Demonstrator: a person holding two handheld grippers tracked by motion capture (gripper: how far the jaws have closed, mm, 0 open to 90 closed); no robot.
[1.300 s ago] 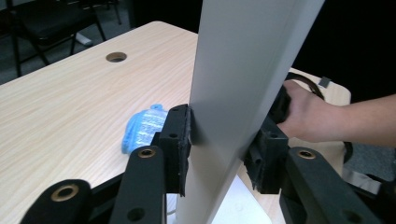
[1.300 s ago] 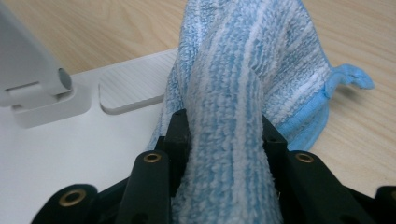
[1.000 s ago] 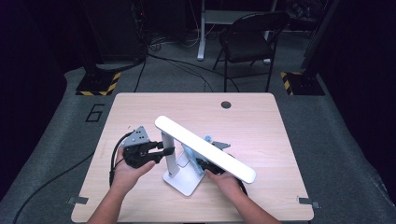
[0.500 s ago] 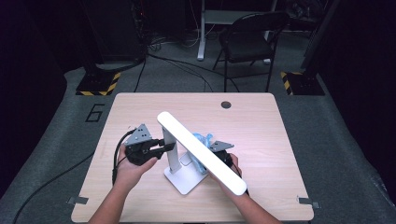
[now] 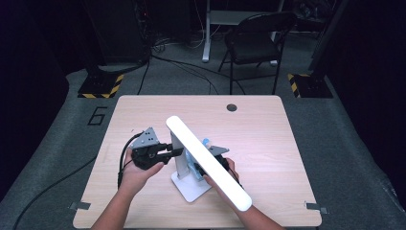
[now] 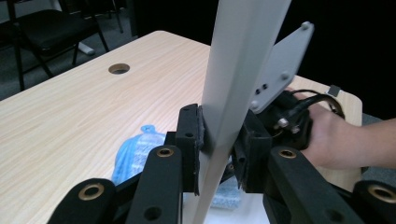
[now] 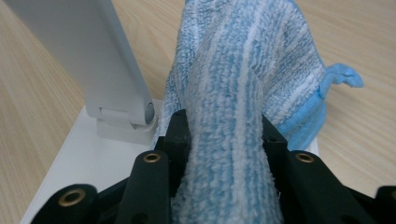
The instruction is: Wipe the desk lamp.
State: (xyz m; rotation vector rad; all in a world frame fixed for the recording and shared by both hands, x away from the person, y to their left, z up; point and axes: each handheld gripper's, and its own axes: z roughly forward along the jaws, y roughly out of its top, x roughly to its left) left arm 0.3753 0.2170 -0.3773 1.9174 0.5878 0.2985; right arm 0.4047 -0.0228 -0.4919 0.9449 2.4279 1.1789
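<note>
A white desk lamp stands mid-table, with a flat base [image 5: 191, 190], an upright post [image 5: 179, 160] and a long light bar [image 5: 207, 162] slanting toward the front right. My left gripper [image 5: 175, 152] comes in from the left and is shut on the post [image 6: 238, 70], its pads [image 6: 200, 140] pressed on both sides. My right gripper [image 5: 201, 168] sits under the bar, partly hidden by it. It is shut on a bunched blue striped cloth [image 7: 233, 93] that rests on the lamp base [image 7: 79, 158] beside the post's hinge [image 7: 122, 114]. The cloth [image 6: 135, 156] also lies behind the post.
The wooden table [image 5: 268, 139] has a round cable hole [image 5: 231, 107] near its far edge. A black cable [image 5: 122, 163] trails from the left gripper toward the front. A dark folding chair [image 5: 253, 43] and equipment stands sit on the floor beyond the table.
The light bar's near end has swung toward the table's front edge. The right hand has shifted slightly beneath it. The left gripper has stayed at the post.
</note>
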